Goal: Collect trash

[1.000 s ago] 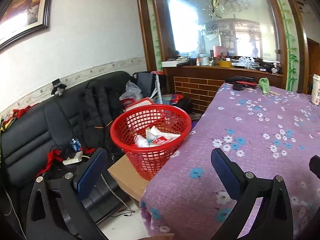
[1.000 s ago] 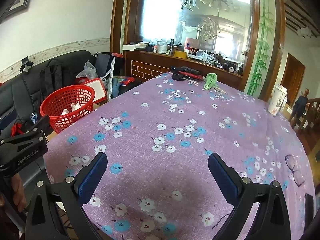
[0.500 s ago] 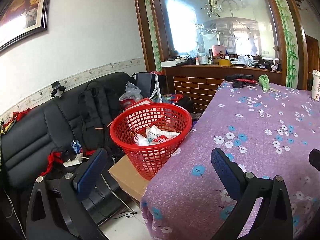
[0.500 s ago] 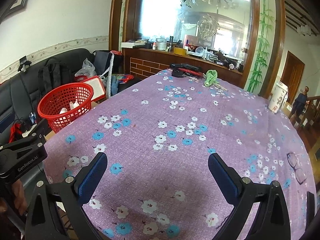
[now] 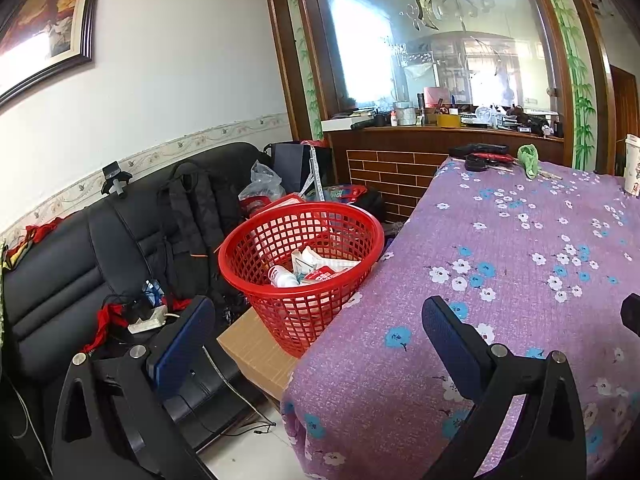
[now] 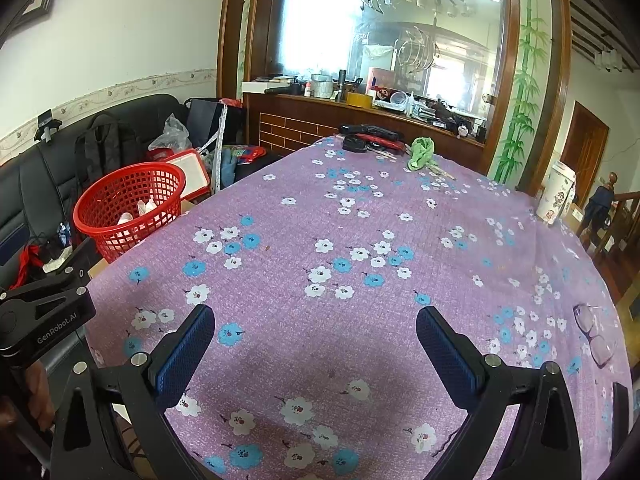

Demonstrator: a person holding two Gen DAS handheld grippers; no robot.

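Basket (image 5: pixel 300 272) base hidden behind tablecloth (image 5: pixel 500 280); cup (image 5: pixel 633 168) cut by right edge.

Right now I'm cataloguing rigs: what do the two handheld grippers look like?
Both the left gripper and the right gripper have black angular frames with silver bolts and blue textured fingers. The left one's black body bears white "GenRobot.AI" lettering.

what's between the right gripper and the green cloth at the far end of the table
Only bare flowered tablecloth, as the right wrist view shows. The right gripper is open with nothing in it, and the green cloth lies well beyond it.
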